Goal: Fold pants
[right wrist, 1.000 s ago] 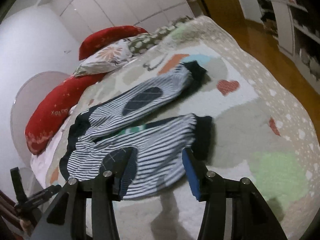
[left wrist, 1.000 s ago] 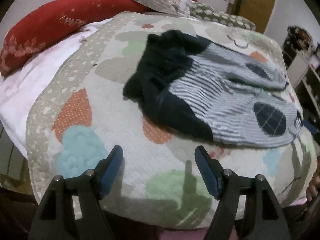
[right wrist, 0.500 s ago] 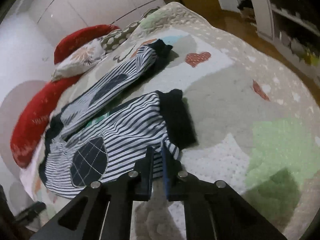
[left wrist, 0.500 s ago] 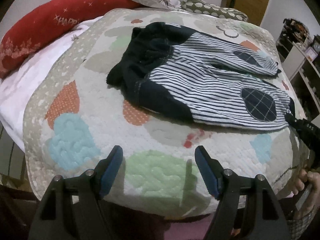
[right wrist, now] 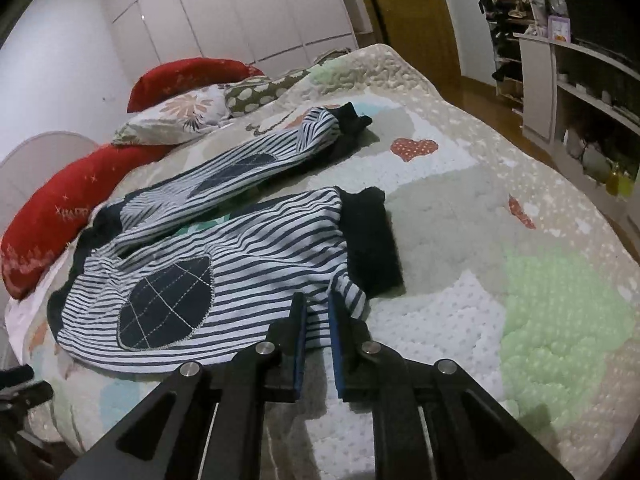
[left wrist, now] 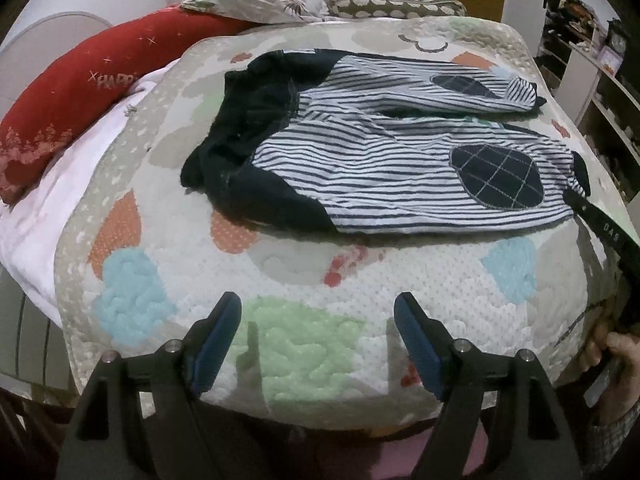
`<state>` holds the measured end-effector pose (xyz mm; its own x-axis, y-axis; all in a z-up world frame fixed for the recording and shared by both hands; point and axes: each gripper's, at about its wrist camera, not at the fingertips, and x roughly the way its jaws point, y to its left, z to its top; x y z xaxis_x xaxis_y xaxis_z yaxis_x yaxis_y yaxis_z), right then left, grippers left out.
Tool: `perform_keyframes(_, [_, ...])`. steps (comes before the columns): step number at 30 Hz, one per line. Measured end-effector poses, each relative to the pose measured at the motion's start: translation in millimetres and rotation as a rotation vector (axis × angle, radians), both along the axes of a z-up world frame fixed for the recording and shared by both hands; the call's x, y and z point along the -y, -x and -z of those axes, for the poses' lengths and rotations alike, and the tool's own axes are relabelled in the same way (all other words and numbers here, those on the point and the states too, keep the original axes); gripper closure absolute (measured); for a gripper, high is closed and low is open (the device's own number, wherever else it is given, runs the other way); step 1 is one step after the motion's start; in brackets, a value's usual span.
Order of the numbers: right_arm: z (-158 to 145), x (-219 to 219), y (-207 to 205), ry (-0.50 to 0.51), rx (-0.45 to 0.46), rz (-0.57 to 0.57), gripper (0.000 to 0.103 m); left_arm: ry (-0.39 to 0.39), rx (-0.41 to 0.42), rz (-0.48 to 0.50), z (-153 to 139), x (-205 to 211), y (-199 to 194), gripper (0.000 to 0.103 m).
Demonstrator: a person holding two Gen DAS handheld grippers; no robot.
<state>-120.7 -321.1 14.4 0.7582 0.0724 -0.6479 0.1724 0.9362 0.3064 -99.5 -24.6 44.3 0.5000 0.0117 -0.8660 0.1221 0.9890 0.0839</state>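
Left gripper [left wrist: 318, 328] hangs wide open, empty, over the quilt [left wrist: 304, 344], now nearer the pants [left wrist: 360, 152] spread flat. Right gripper [right wrist: 317, 320], open a second ago, has pinched the near leg's striped hem beside the cuff [right wrist: 370, 236]. First fold looks ready.

One pair of striped pants [right wrist: 224, 248] with two legs, two dark knee patches and two dark cuffs lies on one quilt [right wrist: 520, 280] on one bed, beside two red cushions, one floral pillow [right wrist: 180, 118] and one dotted pillow [right wrist: 264, 90].
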Motion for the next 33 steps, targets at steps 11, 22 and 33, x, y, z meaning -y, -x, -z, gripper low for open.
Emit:
perform_keyframes(11, [-3.7,-50.6,-0.1,0.153,0.020,-0.142,0.012,-0.005,0.014,-0.002,4.8,-6.1,0.1,0.025])
perform_keyframes(22, [1.0,-60.1,2.0,0.236,0.017,-0.133,0.007,0.025,-0.014,-0.008,15.3,-15.5,-7.3,0.025])
perform_keyframes(33, [0.8,-67.1,1.9,0.272,0.010,-0.149,0.002,0.040,-0.028,-0.011,18.7,-21.3,-11.3,0.025])
